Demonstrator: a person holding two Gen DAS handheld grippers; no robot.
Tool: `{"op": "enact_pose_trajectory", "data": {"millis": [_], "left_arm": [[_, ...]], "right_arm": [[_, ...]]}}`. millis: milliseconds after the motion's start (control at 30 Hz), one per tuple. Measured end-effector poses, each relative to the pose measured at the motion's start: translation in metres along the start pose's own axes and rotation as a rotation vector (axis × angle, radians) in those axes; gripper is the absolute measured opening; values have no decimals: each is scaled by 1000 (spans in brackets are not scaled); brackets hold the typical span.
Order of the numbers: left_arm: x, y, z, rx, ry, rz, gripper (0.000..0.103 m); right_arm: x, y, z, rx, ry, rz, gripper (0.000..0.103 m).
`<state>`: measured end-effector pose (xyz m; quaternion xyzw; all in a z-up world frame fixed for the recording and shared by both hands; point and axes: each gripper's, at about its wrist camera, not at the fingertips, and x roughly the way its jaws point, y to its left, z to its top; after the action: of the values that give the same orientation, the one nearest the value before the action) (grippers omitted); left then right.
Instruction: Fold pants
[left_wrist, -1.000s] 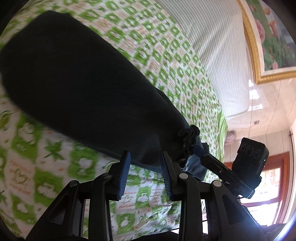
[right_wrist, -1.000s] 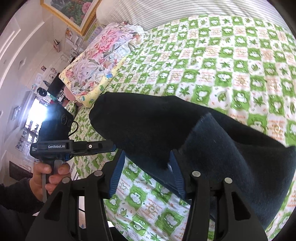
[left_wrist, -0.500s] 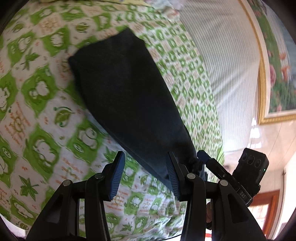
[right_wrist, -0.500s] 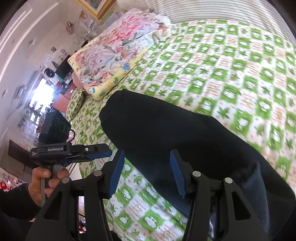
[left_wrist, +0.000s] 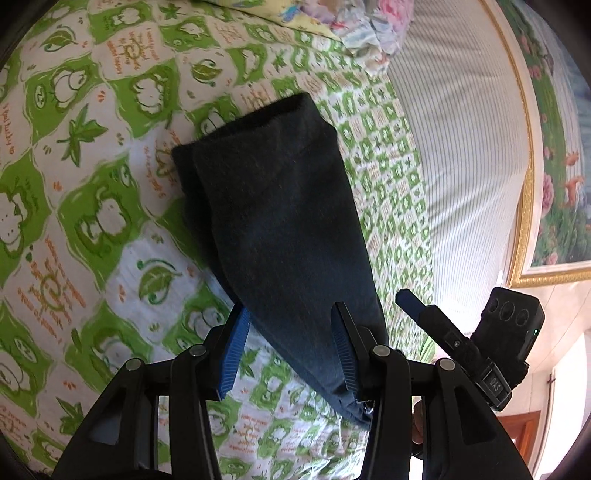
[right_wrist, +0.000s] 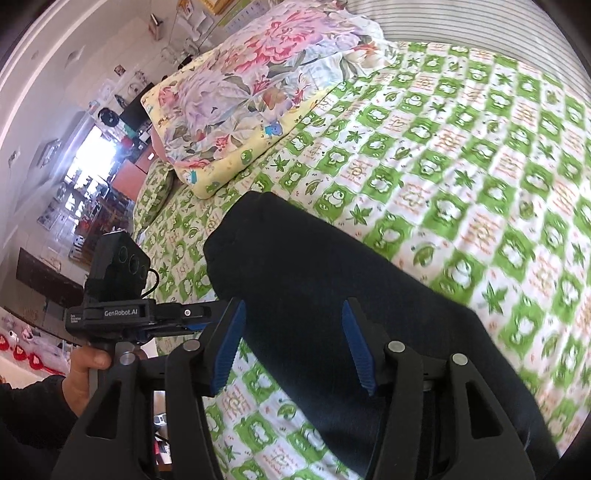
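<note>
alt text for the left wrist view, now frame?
Dark folded pants lie on a green-and-white patterned bedspread, seen past the left gripper with its jaws open above the near end. The right gripper shows at lower right.

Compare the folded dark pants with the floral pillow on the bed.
The pants are plain dark navy; the pillow is pale with pink flowers. The pants lie flat, long and narrow; the pillow is plump. The pants sit right before both open grippers; the pillow lies farther off. Both rest on the green bedsheet.

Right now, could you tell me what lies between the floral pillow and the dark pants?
Only bare green-patterned bedsheet separates the floral pillow from the pants, seen in the right wrist view.
</note>
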<state>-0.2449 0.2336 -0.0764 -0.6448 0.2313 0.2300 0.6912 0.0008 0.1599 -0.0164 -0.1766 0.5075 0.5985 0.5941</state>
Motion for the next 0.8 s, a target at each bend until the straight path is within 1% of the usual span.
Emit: {"op": "enact_pose_trajectory", "data": {"millis": [167,233,400,633,800], "left_arm": [[-4,12,6,-36,-27,12,45],[-4,18,9,-59,-31,6,45],[-3,24,18,-75,-42,-1,45],[9,23,34,-88,-48,-11,45],[13,25,37,-86,-53,-12,45]], "right_arm": [[18,-1,21,-31,39,1,59],[26,-1,28,-44,52,4,59],[51,-1,49,-77,93,12,59],[96,6,84,-172,198,47,59],[125,7,105,-197,284,104,59]]}}
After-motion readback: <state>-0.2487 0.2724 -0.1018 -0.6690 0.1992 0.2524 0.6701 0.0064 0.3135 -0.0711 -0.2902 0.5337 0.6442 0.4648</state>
